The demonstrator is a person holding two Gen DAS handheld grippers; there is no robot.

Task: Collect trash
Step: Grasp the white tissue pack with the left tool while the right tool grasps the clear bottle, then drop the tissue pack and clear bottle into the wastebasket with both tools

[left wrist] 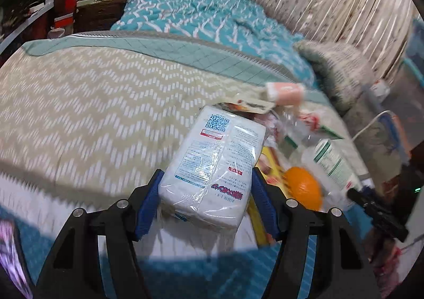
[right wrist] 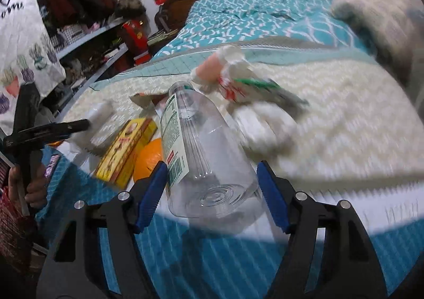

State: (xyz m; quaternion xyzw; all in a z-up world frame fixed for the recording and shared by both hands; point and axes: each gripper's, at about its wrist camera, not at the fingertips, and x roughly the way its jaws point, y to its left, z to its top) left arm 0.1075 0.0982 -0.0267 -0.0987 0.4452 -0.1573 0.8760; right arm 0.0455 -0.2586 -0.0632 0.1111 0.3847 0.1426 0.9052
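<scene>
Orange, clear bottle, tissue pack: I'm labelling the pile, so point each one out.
orange (left wrist: pixel 304 185), left wrist view, middle of its peel.
clear bottle (right wrist: pixel 209 156), right wrist view, on its bare side wall.
tissue pack (left wrist: pixel 212 164), left wrist view, on the printed wrapper face.

Tissue pack (left wrist: pixel 212 166), clear bottle (right wrist: pixel 209 156) — on bed

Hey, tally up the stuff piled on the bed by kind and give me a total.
Tissue packs: 1, between the left gripper fingers
Clear plastic bottles: 1, between the right gripper fingers
Oranges: 1
Yellow boxes: 1
Pink-wrapped packets: 1
Other blurred wrappers: uncountable
Total: 5
</scene>
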